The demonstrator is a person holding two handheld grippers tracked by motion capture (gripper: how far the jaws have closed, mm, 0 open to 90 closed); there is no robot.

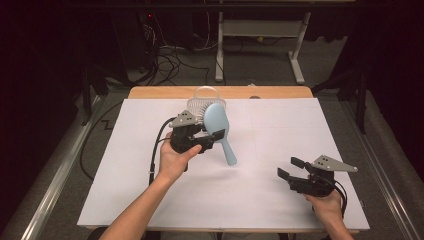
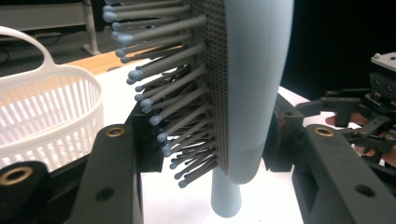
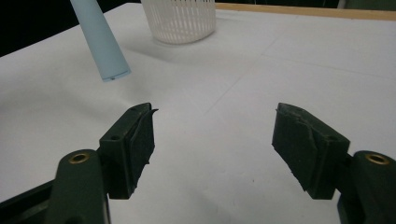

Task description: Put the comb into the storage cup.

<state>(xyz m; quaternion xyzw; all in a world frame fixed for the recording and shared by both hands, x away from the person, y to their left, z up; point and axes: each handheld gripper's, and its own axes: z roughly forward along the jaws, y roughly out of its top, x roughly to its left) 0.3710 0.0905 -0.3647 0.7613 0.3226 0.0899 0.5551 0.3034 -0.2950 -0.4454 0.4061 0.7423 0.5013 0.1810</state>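
White table: left tongs grasp the blue hairbrush beside the basket; right tongs hang released.

We note a white-covered table; one white slatted basket stands at its far edge.
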